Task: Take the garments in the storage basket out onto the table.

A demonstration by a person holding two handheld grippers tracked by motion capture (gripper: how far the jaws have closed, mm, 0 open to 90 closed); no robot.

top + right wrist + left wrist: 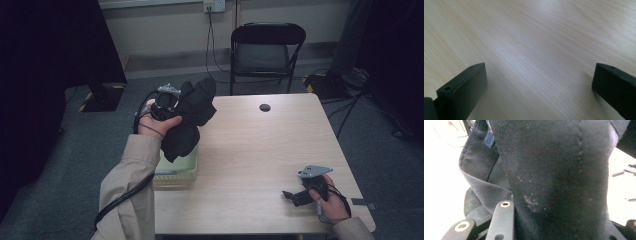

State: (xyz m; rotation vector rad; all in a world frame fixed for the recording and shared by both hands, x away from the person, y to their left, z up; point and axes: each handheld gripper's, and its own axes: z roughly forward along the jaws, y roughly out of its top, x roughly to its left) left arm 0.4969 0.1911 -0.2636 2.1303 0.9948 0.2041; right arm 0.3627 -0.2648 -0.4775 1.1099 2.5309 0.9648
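Black crumpled cloth garment (192, 117) clamped in raised left gripper (172, 102) above pale bin (176, 175); right gripper (295, 196) rests low on wooden table (250, 165), jaws spread, nothing between.

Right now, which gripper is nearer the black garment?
Left. The left gripper is clamped on the black garment above the basket; the right gripper rests across the table, apart.

Black garment (192, 112) — pale wood table (260, 160).
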